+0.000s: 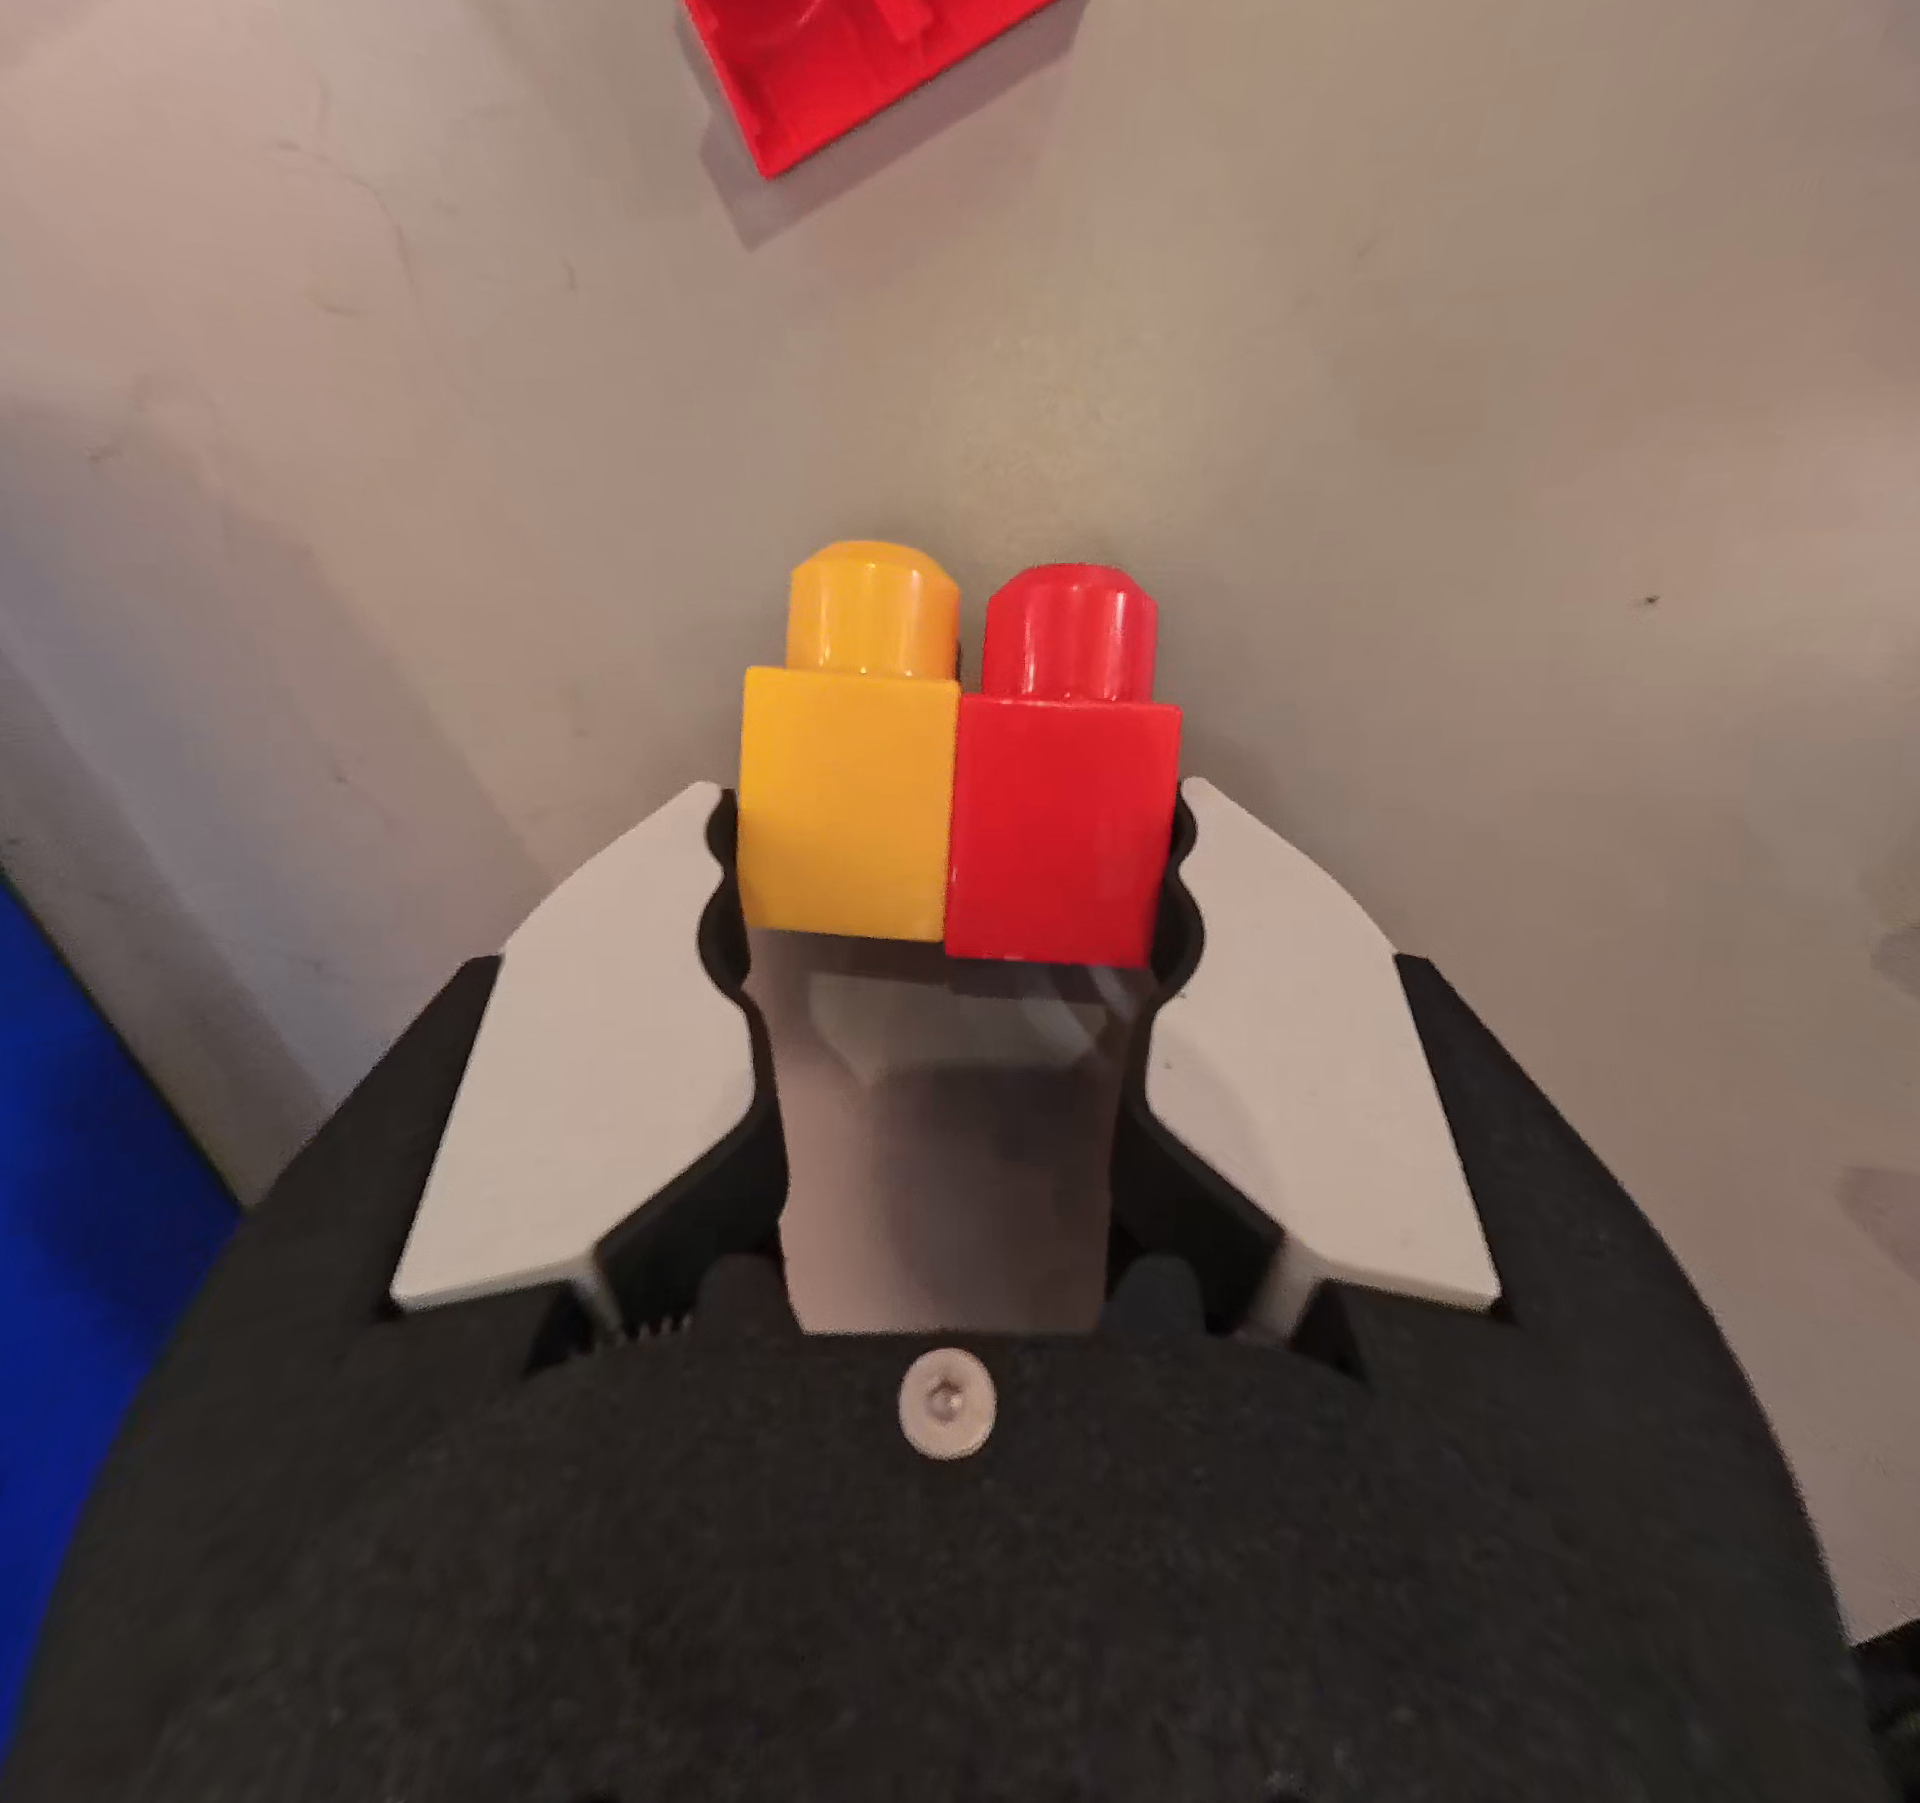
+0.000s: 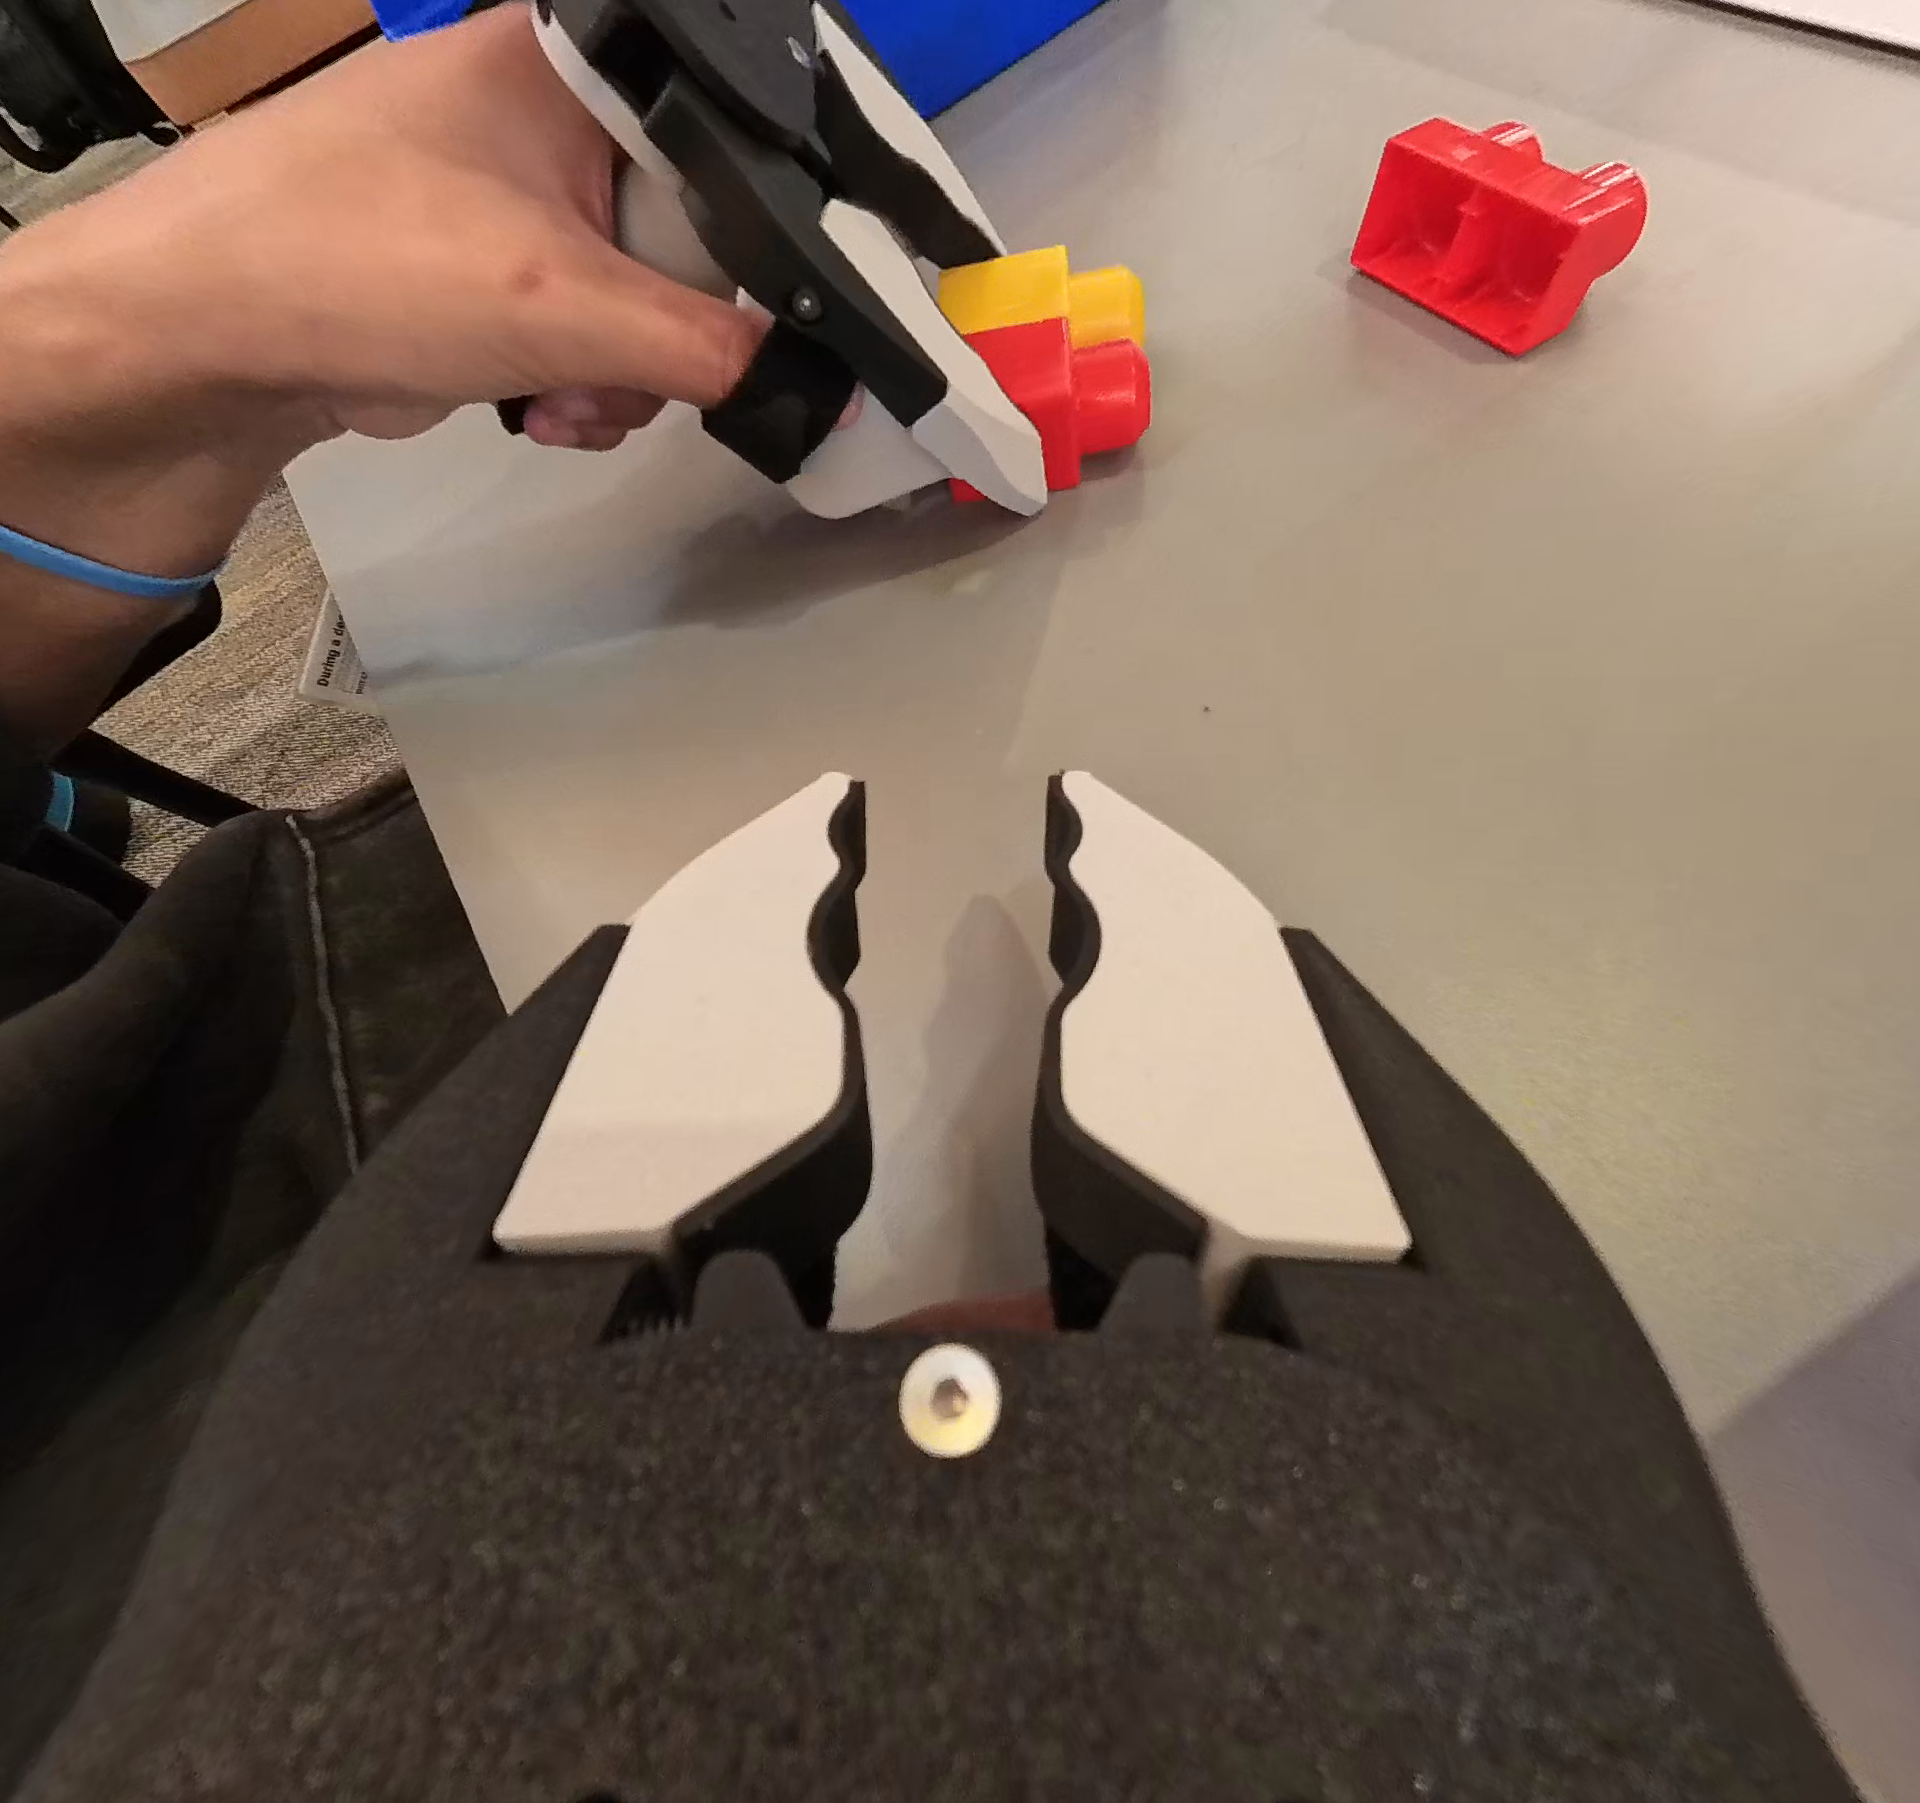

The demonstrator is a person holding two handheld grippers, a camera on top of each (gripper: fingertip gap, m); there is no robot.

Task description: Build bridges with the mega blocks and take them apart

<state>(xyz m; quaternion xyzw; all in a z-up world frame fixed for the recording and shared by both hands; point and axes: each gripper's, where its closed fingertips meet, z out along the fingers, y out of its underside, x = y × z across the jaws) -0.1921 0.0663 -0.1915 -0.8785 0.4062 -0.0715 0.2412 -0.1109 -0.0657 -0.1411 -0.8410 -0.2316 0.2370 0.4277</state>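
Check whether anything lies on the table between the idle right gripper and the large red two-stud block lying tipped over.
Nothing visible does. Between the right gripper and the large red two-stud plastic block there is only bare grey table; the left gripper with its blocks sits off to the side.

Soft, even indoor light is falling on the grey bench [image 2: 1455, 714], making only weak shadows. Small glare spots are shining on the red block [image 1: 1060, 828]. Wide-angle distortion is bending the edges, and the black housing near the lens is looking blurred.
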